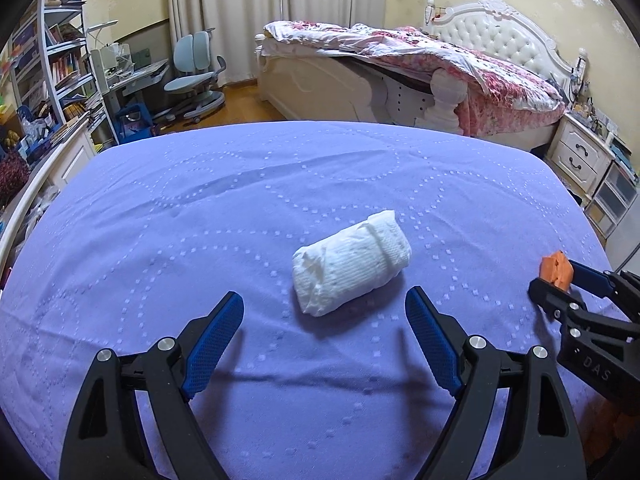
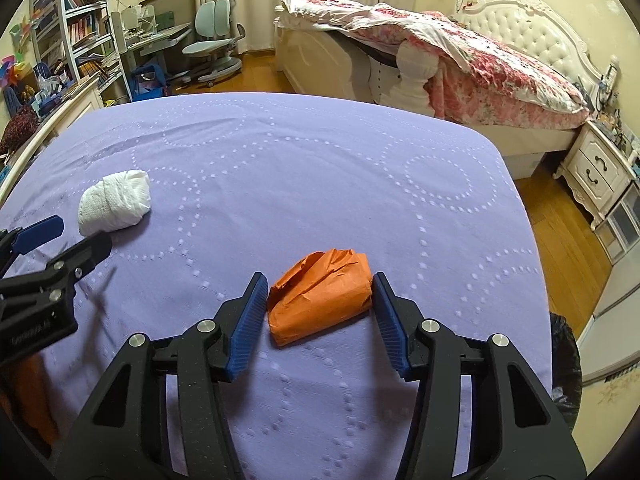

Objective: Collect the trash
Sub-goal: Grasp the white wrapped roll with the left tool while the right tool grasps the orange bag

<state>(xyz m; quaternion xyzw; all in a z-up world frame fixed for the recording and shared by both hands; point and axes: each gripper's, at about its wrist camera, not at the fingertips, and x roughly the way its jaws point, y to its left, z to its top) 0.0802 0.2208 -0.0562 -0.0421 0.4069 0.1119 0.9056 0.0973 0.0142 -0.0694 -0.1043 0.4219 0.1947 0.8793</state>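
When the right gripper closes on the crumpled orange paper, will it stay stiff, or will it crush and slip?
The crumpled orange paper wad shows deep folds and creases, so it will probably crush inward rather than resist. It looks hollow, so likely very light. The ribbed blue fingers of the right gripper flank it closely, so slipping seems unlikely.

There are two wads of trash on the purple cloth (image 2: 320, 168): one white wad (image 1: 351, 261) and one orange wad (image 2: 320, 298). There are two grippers, the left gripper (image 1: 324, 306) and the right gripper (image 2: 320, 294).
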